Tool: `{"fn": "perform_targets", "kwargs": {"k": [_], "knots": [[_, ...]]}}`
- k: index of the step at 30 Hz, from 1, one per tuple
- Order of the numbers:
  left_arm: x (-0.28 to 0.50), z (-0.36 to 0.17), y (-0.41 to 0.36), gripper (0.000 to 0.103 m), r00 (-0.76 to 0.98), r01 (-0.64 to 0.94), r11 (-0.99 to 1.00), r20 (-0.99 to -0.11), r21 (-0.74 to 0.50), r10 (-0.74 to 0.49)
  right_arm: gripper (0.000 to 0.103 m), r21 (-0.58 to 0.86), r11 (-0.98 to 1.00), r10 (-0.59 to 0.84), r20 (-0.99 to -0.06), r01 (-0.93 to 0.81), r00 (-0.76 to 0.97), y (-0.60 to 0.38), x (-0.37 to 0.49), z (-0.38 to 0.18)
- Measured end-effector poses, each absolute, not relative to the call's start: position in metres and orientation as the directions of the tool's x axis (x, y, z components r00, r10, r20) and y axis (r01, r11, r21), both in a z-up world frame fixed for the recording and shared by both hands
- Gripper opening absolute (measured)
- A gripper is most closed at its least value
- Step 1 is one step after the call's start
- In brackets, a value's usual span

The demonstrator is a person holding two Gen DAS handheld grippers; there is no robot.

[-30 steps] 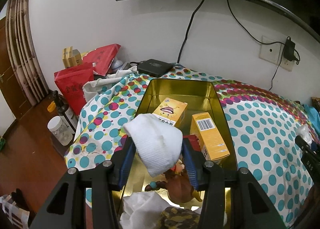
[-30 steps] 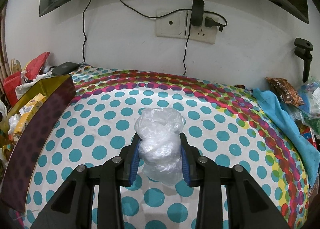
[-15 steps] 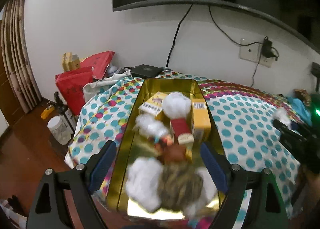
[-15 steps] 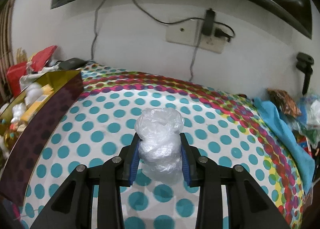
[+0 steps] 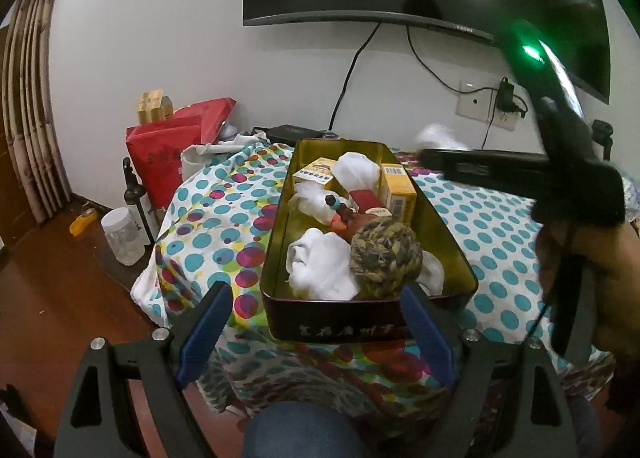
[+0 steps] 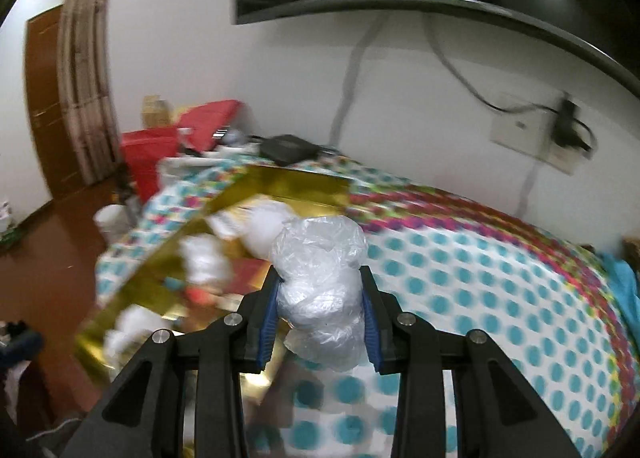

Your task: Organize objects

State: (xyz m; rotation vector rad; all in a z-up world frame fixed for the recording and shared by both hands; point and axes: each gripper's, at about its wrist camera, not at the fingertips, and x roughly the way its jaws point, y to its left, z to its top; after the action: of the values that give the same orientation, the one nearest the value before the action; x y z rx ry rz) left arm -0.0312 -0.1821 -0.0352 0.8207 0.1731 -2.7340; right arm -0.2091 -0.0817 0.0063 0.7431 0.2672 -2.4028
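A gold tin box (image 5: 280, 242) sits on the polka-dot tablecloth (image 5: 216, 218). It holds white cloths (image 5: 320, 266), a braided yarn ball (image 5: 384, 258), yellow cartons (image 5: 396, 190) and a small toy. My left gripper (image 5: 316, 326) is open and empty, pulled back from the box's near end. My right gripper (image 6: 320, 310) is shut on a crumpled clear plastic bag (image 6: 320, 286), held above the table beside the gold box (image 6: 280, 182). It also shows from the side in the left wrist view (image 5: 436, 138).
A red bag (image 5: 164, 150), a dark bottle (image 5: 136, 198) and a clear jar (image 5: 122, 236) stand left of the table on the wooden floor. A black set-top box (image 5: 292, 132) sits at the table's back. A wall TV and a socket with cables are behind.
My left gripper let go of the white cloth into the box, opened and drew back. My right gripper swung left toward the gold box with the plastic bag in it.
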Motion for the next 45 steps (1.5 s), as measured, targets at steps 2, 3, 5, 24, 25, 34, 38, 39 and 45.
{"fn": "perform_targets", "kwargs": {"k": [2,3,5,24,25,34,38,39,45], "knots": [[-0.029,-0.035,-0.184,0.088,-0.807,0.298,-0.954,-0.545,-0.042,-0.228,0.034,-0.034,-0.774,-0.501,-0.577,0.632,-0.645,-0.103,-0.203,0.009],[-0.029,-0.036,-0.185,0.088,-0.809,0.294,-0.955,-0.545,-0.049,-0.221,0.034,-0.042,-0.764,-0.504,-0.583,0.644,-0.637,-0.112,-0.2,0.009],[-0.03,-0.037,-0.188,0.088,-0.805,0.291,-0.955,-0.556,-0.065,-0.207,0.035,-0.05,-0.748,-0.507,-0.6,0.661,-0.619,-0.129,-0.197,0.008],[-0.021,-0.035,-0.202,0.09,-0.778,0.395,-0.914,-0.561,-0.09,-0.281,0.103,-0.096,-0.916,-0.302,-0.476,0.39,-0.826,-0.069,-0.138,0.022],[-0.019,-0.034,-0.199,0.092,-0.775,0.398,-0.913,-0.565,-0.09,-0.283,0.103,-0.105,-0.93,-0.267,-0.469,0.353,-0.842,-0.058,-0.13,0.017],[0.04,-0.017,-0.166,0.103,-0.764,0.435,-0.9,-0.536,-0.016,-0.36,0.103,0.01,-0.979,-0.171,-0.57,0.202,-0.804,0.003,-0.085,0.012],[0.059,0.013,-0.15,0.103,-0.79,0.44,-0.898,-0.47,0.011,-0.393,0.103,0.012,-0.978,-0.182,-0.549,0.21,-0.816,0.015,-0.047,0.033],[0.065,0.024,-0.144,0.103,-0.808,0.424,-0.906,-0.452,-0.003,-0.377,0.103,0.001,-0.976,-0.183,-0.538,0.216,-0.823,0.017,-0.039,0.039],[0.081,0.057,-0.118,0.103,-0.835,0.403,-0.915,-0.417,-0.02,-0.359,0.103,-0.031,-0.979,-0.166,-0.463,0.203,-0.871,0.033,-0.009,0.081]]}}
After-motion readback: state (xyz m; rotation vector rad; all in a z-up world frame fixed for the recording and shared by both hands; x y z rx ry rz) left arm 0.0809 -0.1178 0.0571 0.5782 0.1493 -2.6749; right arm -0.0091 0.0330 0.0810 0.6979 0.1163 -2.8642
